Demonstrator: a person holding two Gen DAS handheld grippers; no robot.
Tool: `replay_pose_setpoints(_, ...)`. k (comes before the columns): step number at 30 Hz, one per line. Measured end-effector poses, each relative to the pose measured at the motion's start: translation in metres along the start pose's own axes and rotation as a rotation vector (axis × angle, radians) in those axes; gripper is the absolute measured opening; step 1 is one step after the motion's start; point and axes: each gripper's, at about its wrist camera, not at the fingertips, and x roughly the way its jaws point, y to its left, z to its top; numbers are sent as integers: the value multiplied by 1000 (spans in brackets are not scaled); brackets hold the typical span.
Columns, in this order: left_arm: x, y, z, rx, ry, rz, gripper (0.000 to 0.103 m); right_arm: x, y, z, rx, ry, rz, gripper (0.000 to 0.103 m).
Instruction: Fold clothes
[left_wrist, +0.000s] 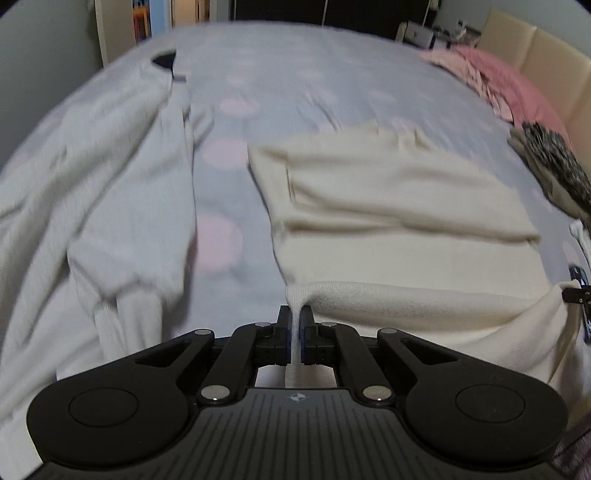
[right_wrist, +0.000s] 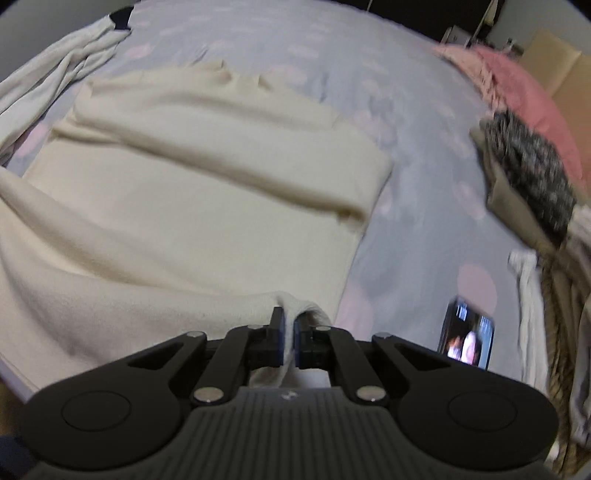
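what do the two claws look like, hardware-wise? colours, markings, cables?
Both match: the left claw and right claw have matte black linkage arms with silver round pivot pins, blue pads on the inner finger faces, two round black discs at the base corners, and a ribbed dark grey body bearing a small pale emblem. No cables, sleeves or hands are visible.

The left gripper (left_wrist: 295, 314) is clamped on a cream garment (left_wrist: 406, 206) edge; the right gripper (right_wrist: 289, 317) is clamped likewise, fabric pinched between the jaws.

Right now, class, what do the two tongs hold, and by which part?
Both grip the cream garment: the left tongs pinch its near left corner, the right tongs its near right corner.
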Motion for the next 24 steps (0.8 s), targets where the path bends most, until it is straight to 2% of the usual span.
replay_pose_setpoints(3, 14, -1, 9, 19, -21, 24, 2, 16, -3, 14, -21, -34, -34, 5)
replay_pose_setpoints(9, 39, -7, 7, 86, 3, 71, 3, 44, -5, 27, -33, -10, -41, 6)
replay_pose_setpoints(11, 37, -9, 5, 113, -7, 82, 5, 44, 2, 26, -72, -16, -61, 8)
replay_pose_setpoints(13, 36, -11, 2, 141, -16, 92, 11, 41, 8, 24, -118, -34, -73, 8)
replay_pose_setpoints(16, 31, -15, -1, 180, -37, 110, 17, 38, 17, 19, -178, -49, -97, 14)
replay_pose_setpoints(18, 27, -18, -3, 203, -57, 124, 21, 36, 21, 16, -209, -55, -116, 25)
replay_pose_setpoints(21, 20, -24, -6, 243, -84, 142, 27, 26, 28, 12, -263, -92, -137, 33)
replay_pose_setpoints(24, 14, -35, -19, 338, -64, 113, 29, 12, 41, -3, -374, -144, -129, 42)
